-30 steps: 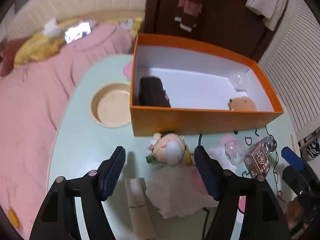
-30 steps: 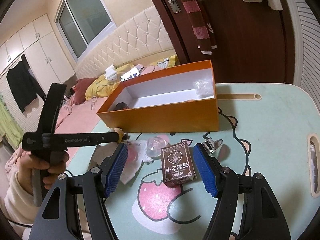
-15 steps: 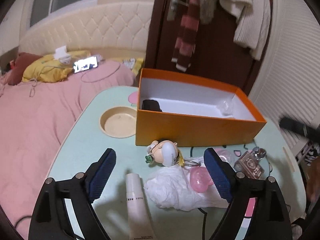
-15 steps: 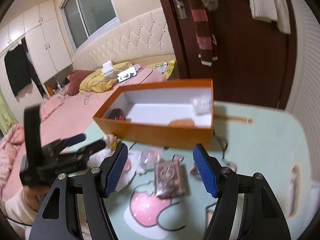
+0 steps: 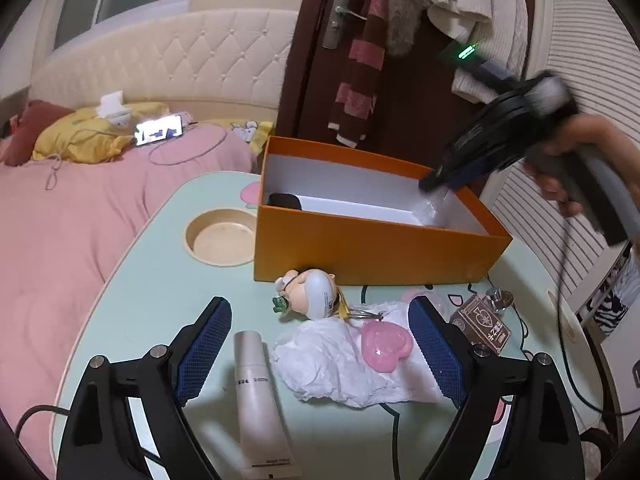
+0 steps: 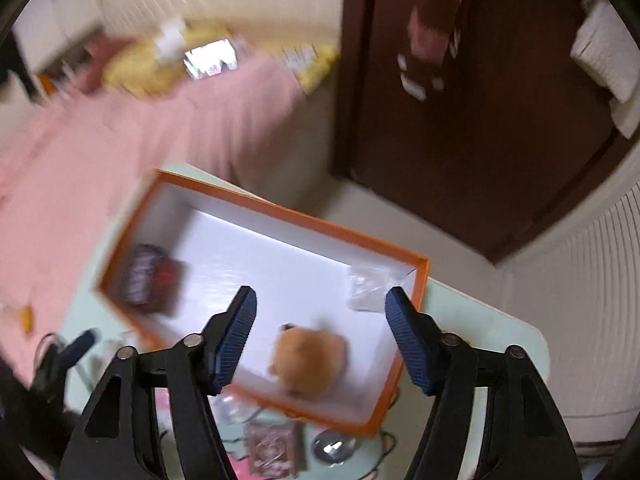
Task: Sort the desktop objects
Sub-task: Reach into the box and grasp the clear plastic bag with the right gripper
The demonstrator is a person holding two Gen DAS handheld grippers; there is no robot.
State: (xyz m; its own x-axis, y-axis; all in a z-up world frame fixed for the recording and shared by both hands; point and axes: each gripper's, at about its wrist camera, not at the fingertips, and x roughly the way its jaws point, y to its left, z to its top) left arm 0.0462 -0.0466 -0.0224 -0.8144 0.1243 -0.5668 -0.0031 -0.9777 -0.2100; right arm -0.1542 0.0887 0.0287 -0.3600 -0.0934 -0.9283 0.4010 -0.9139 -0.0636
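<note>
Table (image 5: pixel 160 280) — pale green top with cartoon prints, a round recessed cup well (image 5: pixel 220 237) near its left edge.

Left gripper (image 5: pixel 320 354) — low over the near edge, jaws spread wide, holding and touching nothing. Between its fingers, left to right: a white tube (image 5: pixel 258 396) lying lengthwise toward the near edge; a crumpled white tissue (image 5: pixel 340 364); a translucent pink heart-shaped piece (image 5: pixel 386 346) resting on the tissue, just beside the right finger. Beyond the fingertips, a small big-headed figurine (image 5: pixel 312 292) on a key ring, lying on its side close to the box's front wall.

Orange box (image 5: pixel 372 252) — open, white inside, standing toward the far edge. Inside, in the right wrist view: a dark pouch (image 6: pixel 150 278) in the left end, a tan plush toy (image 6: pixel 310 356) against the near wall, a crumpled clear wrapper (image 6: pixel 370 288) in the far right corner.

Right of the left gripper, near the table's right edge: a brown card box (image 5: pixel 482 326) and a shiny metal piece (image 5: pixel 500 300) just behind it.

Right gripper (image 6: pixel 320 336) — held by a hand (image 5: pixel 580 160) above the box's right end, pointing steeply down into it. Jaws closing, nothing pinched; the plush toy lies below, between the fingers. View blurred.
</note>
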